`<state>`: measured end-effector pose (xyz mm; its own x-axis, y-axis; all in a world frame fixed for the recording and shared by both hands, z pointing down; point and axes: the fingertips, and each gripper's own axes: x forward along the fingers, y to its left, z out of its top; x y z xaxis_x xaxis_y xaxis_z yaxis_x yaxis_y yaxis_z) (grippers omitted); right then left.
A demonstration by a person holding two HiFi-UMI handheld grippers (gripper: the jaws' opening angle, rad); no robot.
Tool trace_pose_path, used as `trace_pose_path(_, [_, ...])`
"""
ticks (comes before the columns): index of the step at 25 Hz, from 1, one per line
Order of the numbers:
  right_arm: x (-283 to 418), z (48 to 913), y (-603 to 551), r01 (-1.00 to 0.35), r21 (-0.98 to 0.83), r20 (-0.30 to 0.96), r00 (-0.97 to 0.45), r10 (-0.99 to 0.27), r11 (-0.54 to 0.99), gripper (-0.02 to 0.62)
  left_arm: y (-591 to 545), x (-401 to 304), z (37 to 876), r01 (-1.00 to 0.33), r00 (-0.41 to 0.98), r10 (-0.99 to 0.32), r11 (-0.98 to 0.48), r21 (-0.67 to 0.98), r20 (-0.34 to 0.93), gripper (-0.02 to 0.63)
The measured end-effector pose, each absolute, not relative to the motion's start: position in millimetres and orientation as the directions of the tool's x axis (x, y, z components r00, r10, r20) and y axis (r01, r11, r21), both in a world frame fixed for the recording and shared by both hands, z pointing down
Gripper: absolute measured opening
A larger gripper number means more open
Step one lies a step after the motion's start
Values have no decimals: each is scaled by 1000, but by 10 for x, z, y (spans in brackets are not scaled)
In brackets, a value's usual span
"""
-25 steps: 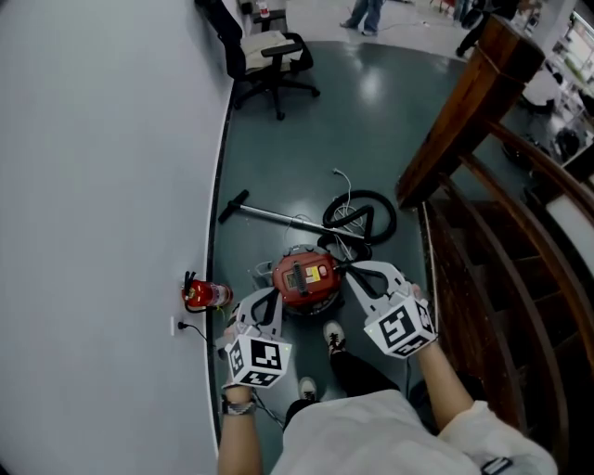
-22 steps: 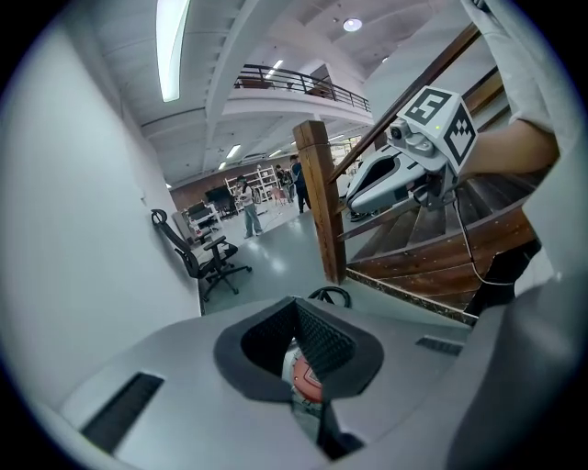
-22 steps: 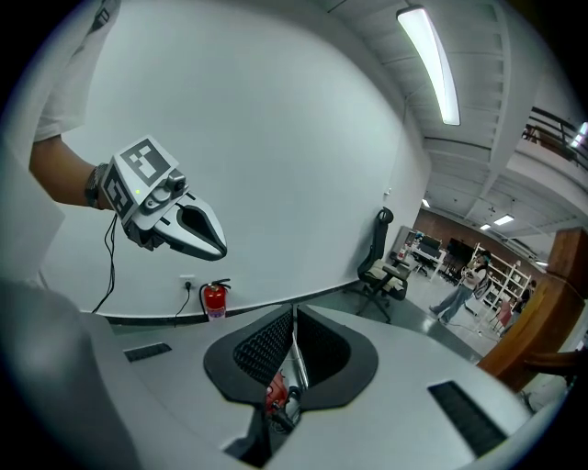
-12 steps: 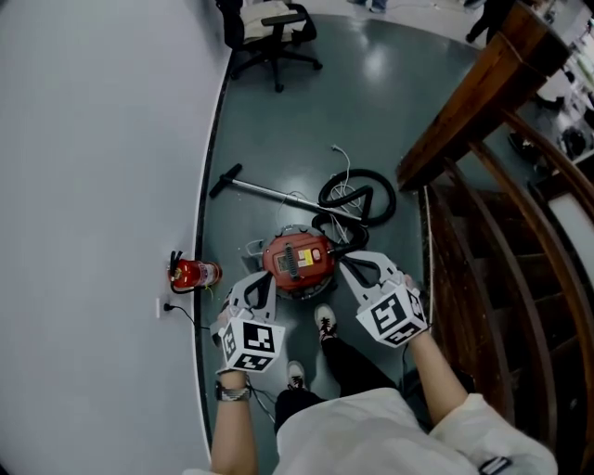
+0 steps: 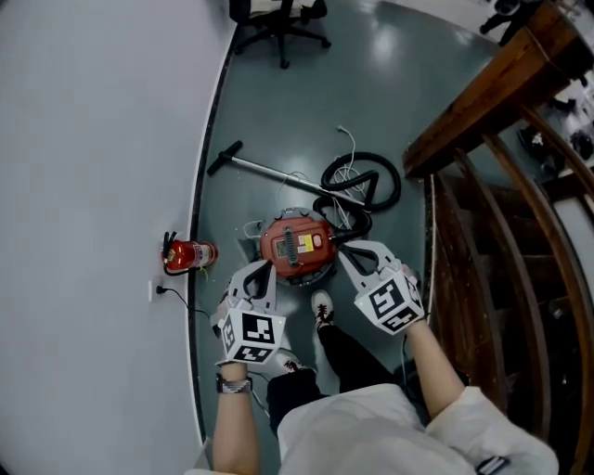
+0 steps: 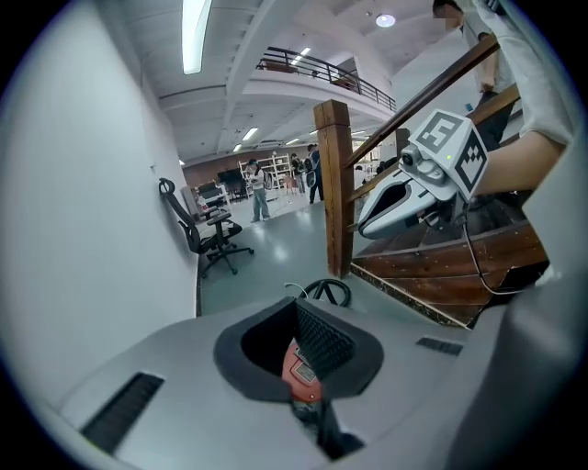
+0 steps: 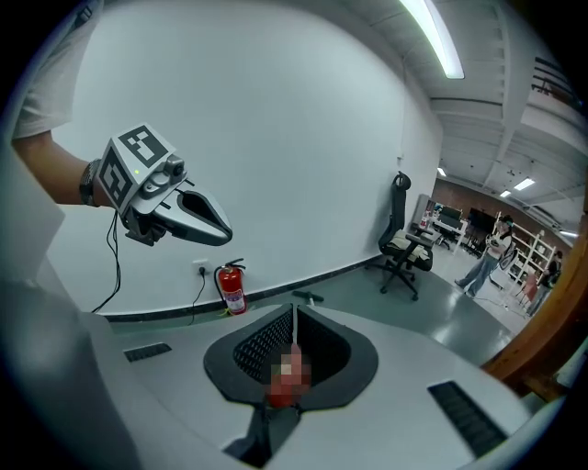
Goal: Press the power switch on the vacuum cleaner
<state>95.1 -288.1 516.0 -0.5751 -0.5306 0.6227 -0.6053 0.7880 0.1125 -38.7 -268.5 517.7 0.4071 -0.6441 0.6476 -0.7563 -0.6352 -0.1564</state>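
The red round vacuum cleaner (image 5: 297,246) stands on the grey-green floor, with a yellow label panel on its top. Its black hose (image 5: 362,186) coils behind it and its metal wand (image 5: 269,172) lies towards the wall. My left gripper (image 5: 263,270) hangs shut in the air above the vacuum's near left side. Over the near right side hangs my right gripper (image 5: 345,252), shut and empty. The left gripper view shows the vacuum (image 6: 301,372) through the notch of the left gripper (image 6: 299,310). Below the right gripper (image 7: 294,319) only a blurred red patch shows.
A red fire extinguisher (image 5: 186,253) stands by the white wall, near a socket with a cable (image 5: 153,290). A black office chair (image 5: 278,19) is further along. A wooden stair rail (image 5: 483,102) runs on the right. The person's shoes (image 5: 322,311) are just short of the vacuum.
Both grippers have sunk towards the vacuum and stayed shut. In the head view the vacuum has shifted up the picture, and the chair has slid to the top edge.
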Motion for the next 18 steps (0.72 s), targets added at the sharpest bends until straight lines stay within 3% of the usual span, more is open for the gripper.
trace_pose_path(18, [911,6002,-3080,-610,-14,673,-592,-443,793,31,-2815,-345,5792,-799,397,-628,-595,-84,670,-3])
